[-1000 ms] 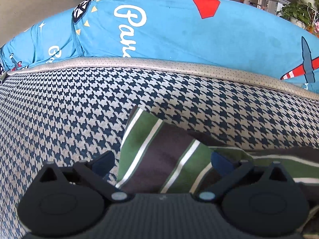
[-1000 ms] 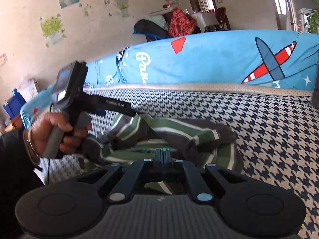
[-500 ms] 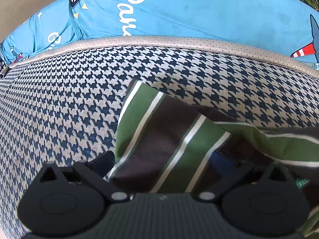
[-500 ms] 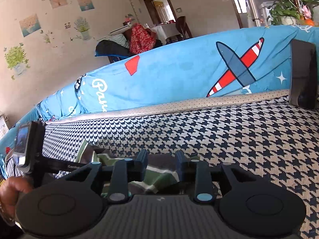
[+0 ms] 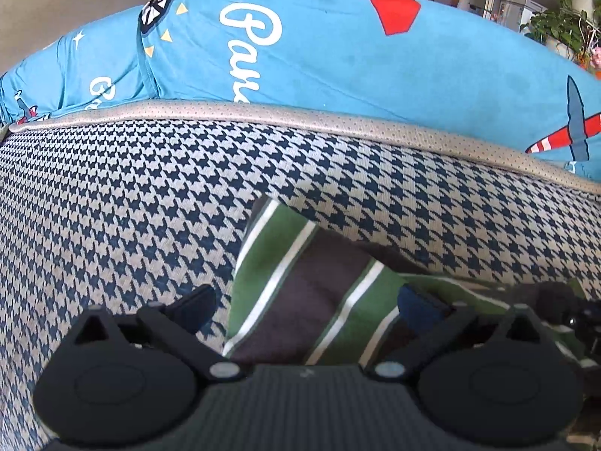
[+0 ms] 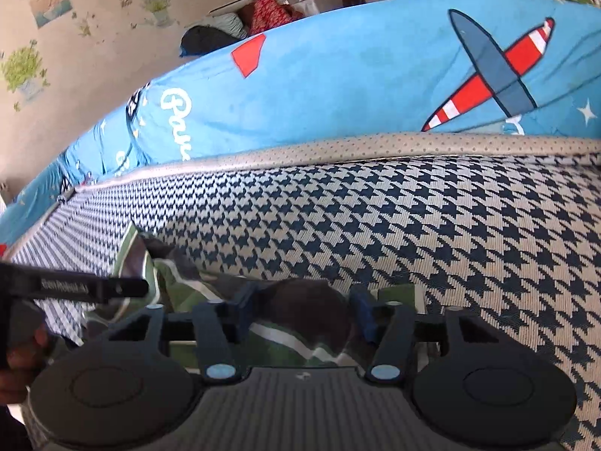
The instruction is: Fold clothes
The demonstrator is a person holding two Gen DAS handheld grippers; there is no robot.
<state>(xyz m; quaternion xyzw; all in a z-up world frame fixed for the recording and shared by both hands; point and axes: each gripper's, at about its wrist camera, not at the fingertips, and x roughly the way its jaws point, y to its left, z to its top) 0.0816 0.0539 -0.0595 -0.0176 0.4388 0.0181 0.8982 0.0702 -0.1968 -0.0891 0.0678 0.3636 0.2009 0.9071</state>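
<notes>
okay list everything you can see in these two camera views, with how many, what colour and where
striped garment: one, green, dark brown and white, on the cushion under both grippers
seat cushion: one, navy and beige houndstooth, foreground
blue cover: one, bright blue with aeroplane prints, behind the cushion
potted plants: green, far right background
wall stickers: several, plants and pictures, beige wall
left gripper: black, open over the garment
right gripper: black, open over the garment
hand: one, left edge
</notes>
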